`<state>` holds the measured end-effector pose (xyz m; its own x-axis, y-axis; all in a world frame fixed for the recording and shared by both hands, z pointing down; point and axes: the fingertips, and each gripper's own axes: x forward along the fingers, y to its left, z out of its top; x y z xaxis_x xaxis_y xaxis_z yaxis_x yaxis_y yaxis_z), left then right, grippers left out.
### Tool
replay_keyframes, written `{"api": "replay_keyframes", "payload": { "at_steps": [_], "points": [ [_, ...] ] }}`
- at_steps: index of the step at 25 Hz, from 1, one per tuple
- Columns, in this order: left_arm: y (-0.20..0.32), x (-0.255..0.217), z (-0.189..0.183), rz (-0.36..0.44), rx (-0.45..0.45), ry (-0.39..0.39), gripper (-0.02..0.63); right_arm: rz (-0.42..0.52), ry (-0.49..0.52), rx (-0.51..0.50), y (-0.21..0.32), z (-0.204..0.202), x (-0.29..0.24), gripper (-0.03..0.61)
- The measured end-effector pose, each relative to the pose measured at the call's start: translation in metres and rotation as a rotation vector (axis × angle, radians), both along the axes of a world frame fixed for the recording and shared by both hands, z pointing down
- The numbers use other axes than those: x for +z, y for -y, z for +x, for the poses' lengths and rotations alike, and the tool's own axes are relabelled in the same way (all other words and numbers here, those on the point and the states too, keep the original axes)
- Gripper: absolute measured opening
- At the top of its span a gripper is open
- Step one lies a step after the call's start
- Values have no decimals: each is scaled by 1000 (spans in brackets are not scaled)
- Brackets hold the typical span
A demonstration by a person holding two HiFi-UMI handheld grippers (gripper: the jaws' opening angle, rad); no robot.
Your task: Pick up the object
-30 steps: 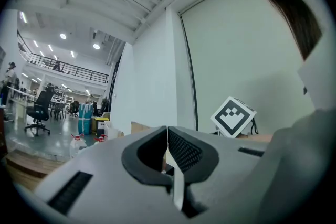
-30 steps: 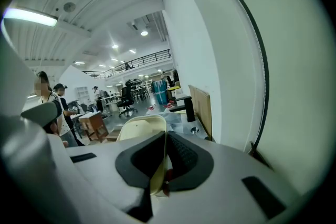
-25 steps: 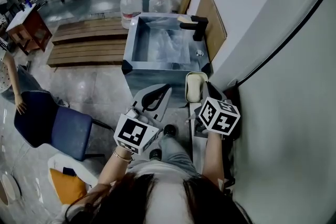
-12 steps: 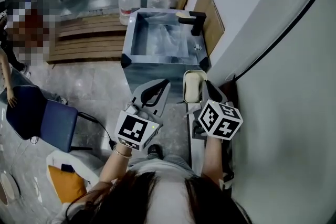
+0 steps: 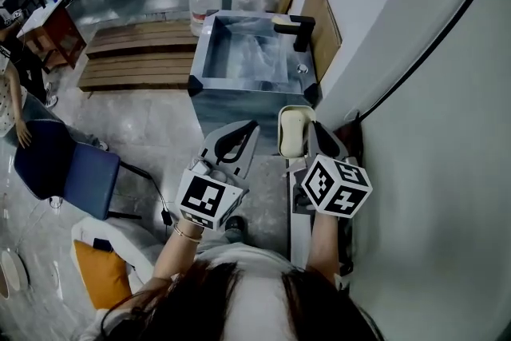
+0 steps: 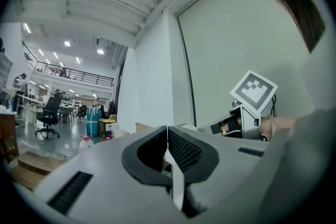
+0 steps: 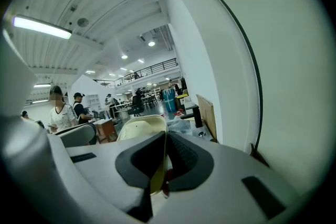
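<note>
White wall [image 5: 431, 132], running the full right side of the head view, with a dark cable curving across it. Grey polished floor [image 5: 152, 124], left and centre. Wooden pallets [image 5: 136, 60], flat on the floor left of the basin. Metal sink basin [image 5: 197, 52], square, standing against the wall, clear plastic sheeting inside; black tap [image 5: 295, 29] at its far right corner. Blue chair [image 5: 68, 168], lower left, well apart from the basin. Wooden board [image 5: 319, 16], leaning on the wall beside the basin. Two clear water jugs [image 5: 205, 0] with red caps, just beyond the basin's far edge. Orange cushion [image 5: 96, 283] on a white seat at the lower left corner. Left gripper [image 5: 251, 126], white body with marker cube, held in the air below the basin's near wall; its own view [image 6: 167, 128] shows the black pads pressed together with nothing between them. Right gripper [image 5: 310, 128], beside the wall, marker cube toward the camera; its own view [image 7: 165, 136] shows the pads clamped on the thin rim of the cream dish [image 7: 137, 128]. Cream dish [image 5: 293, 130], small, rounded oblong, held off the floor just in front of the basin's near right corner, between the two grippers.
</note>
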<state>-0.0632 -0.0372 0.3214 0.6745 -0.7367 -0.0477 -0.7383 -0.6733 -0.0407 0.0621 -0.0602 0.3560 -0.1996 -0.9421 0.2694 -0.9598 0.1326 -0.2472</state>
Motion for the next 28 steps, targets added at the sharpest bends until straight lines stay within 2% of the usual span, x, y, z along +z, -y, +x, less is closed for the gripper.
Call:
{"api": "replay_keyframes", "payload": {
  "at_steps": [14, 28],
  "points": [
    [-48, -6, 16, 12, -22, 11, 9, 46, 18, -21, -56, 14, -18, 34],
    [-92, -8, 17, 15, -25, 16, 9, 61, 26, -24, -104, 15, -23, 34]
  ]
}}
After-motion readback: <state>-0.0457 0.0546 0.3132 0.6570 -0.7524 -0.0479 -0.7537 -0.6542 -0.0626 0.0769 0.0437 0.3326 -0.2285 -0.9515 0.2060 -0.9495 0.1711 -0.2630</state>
